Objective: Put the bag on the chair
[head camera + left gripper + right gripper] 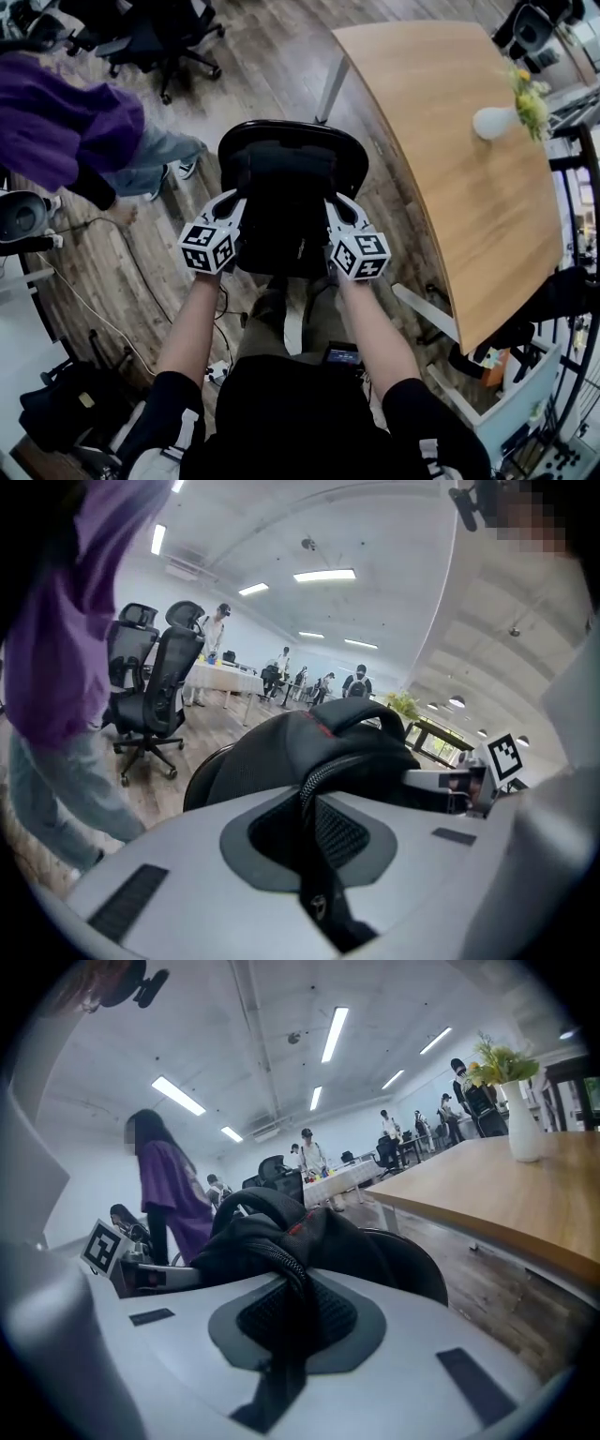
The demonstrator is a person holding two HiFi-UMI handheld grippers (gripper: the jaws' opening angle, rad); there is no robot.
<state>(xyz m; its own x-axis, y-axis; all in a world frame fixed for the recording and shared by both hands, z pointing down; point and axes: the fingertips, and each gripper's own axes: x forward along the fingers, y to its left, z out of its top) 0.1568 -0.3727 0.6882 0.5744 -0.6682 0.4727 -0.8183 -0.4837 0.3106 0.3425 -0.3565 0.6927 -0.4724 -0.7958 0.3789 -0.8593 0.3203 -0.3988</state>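
Bag [281, 206], one, on one chair [251, 134]; left gripper [232, 208], right gripper [337, 208] both clamping it.

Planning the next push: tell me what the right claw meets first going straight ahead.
The right claw meets the bag it grips; just behind, probably the chair.

— What's on your right?
— A wooden worktop [469, 206], with a white vase [494, 122] of yellow flowers standing on it.
— And on your left?
— A person in a purple top [56, 131], and a black swivel chair [159, 42] beyond them on the plank floor [281, 66].
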